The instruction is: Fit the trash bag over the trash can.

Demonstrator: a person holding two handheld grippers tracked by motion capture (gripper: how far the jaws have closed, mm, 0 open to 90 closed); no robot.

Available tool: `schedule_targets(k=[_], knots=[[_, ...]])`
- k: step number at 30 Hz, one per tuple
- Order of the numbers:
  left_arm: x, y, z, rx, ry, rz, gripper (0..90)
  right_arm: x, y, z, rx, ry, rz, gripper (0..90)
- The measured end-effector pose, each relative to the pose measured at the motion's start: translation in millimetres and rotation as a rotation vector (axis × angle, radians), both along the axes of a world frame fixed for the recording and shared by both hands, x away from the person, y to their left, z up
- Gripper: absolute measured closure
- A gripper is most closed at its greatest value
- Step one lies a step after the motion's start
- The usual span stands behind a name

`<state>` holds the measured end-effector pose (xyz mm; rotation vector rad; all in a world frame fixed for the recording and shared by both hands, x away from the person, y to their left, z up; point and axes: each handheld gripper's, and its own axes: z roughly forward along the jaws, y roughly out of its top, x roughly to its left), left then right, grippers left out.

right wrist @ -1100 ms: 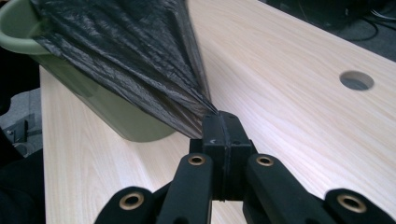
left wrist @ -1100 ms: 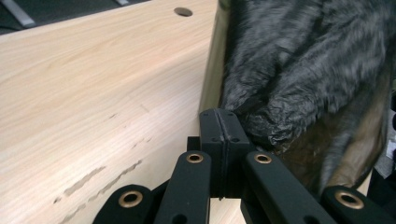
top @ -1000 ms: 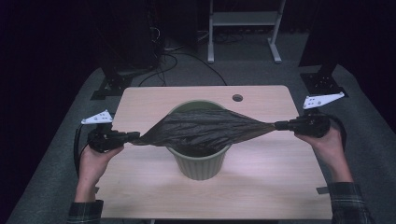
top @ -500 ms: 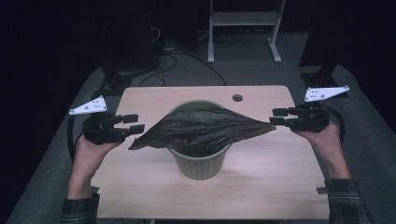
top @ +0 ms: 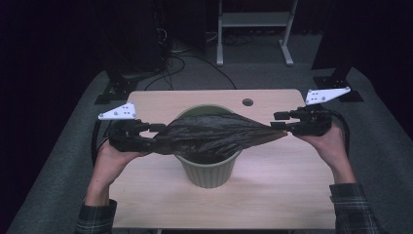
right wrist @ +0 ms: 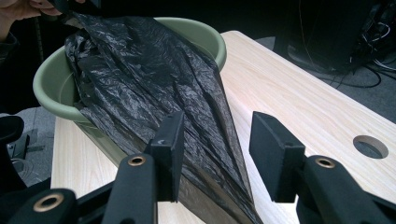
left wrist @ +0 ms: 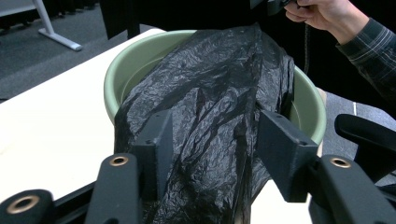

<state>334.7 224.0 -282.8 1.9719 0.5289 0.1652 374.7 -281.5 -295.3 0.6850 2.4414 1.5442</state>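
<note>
a black bag [top: 214, 136] lies stretched flat across the mouth of a green bin [top: 208, 170] that stands near the middle of the table [top: 292, 195]. the person's forearms come in from the near edge, one on each side of the bin, both raised off the tabletop with the wrists roughly level. the left hand [top: 109, 163] holds the left gripper [top: 155, 136] pointing inward at the bag's left end. its jaws have just been opening and closing a little; they stand apart, with the bag's gathered end lying between them, and in the left gripper view the pads sit at either side of the plastic without squeezing it. the right hand [top: 327, 141] aims the right gripper [top: 278, 121] inward at the bag's pointed right end. its jaws are parted too; in the right gripper view the tip runs just beside one pad, with a clear gap to the other.
</note>
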Motion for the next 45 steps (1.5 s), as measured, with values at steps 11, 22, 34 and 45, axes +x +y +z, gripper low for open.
schedule_targets(k=[11,22,34,45], knots=[[8.7,3.4,-2.5,-0.008,0.029,-0.030,85.2,0.9,15.7,3.3,0.016,-0.014,0.041,55.4],[18.7,2.1,5.5,-0.039,-0.005,-0.002,90.0,3.8,50.5,5.9,0.030,-0.026,0.144,55.1],[31.5,-1.8,12.9,-0.085,-0.027,0.027,90.0,9.5,75.5,1.7,0.022,-0.027,0.176,54.5],[31.8,1.0,21.2,-0.115,-0.045,0.038,90.0,14.5,107.4,0.4,-0.027,-0.035,0.195,55.0]])
